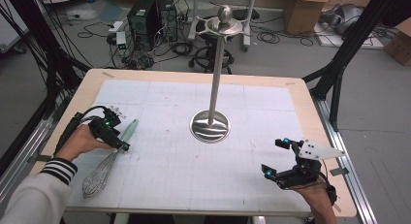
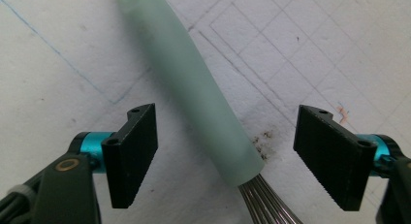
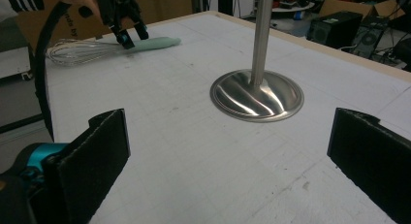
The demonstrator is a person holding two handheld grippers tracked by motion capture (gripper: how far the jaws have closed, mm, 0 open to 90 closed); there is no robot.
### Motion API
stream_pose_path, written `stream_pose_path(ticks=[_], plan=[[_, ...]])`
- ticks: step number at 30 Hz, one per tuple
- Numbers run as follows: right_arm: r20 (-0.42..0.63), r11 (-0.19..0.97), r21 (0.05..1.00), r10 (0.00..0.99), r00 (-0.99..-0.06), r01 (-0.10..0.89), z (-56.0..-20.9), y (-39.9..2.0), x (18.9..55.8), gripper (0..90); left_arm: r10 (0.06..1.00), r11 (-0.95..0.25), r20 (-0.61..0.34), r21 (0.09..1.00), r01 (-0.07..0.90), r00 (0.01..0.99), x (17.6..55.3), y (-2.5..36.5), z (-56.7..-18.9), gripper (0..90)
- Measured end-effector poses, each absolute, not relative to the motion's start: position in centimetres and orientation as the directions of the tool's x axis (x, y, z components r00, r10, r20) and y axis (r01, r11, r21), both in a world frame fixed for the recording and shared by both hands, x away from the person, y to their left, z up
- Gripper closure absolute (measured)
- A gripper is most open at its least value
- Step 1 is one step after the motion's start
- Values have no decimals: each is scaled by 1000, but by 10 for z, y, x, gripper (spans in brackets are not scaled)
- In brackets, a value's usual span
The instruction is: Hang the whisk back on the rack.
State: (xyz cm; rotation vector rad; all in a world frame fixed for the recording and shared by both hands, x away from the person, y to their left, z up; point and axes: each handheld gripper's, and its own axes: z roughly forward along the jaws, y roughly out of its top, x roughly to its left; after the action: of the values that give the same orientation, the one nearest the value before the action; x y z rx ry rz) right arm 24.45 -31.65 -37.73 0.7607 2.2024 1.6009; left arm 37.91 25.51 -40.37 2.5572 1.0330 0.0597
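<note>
Two grippers spread | left gripper point(image 2: 225, 156) straddles whisk point(image 2: 194, 88) handle (untouched) | right gripper point(image 3: 228, 161) near stand point(image 3: 257, 95)

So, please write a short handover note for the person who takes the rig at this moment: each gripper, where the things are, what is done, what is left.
Left gripper: open, jaws on either side of the whisk handle near the wires, not yet closed.
Right gripper: open, holds nothing, near the table's right front corner.
Whisk: lies flat on the white mat at the left, pale green handle pointing away from the person.
Steel stand: upright at the mat's middle, hooks on top bare.
Done: the left gripper is lined up on the handle.
Left: close on it and lift; probably hang the whisk on the stand.
</note>
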Motion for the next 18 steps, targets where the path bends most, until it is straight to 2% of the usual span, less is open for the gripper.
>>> stream_pose_path(ticks=[2, 18], plan=[[55, 235, 943, 584, -810, 234, -377, -316, 244, 4, 680, -655, -111, 352, 668, 725, 380, 255, -405, 263], [53, 237, 943, 583, -811, 232, -377, -316, 245, 4, 675, -673, -104, 321, 667, 731, 380, 248, -409, 491]])
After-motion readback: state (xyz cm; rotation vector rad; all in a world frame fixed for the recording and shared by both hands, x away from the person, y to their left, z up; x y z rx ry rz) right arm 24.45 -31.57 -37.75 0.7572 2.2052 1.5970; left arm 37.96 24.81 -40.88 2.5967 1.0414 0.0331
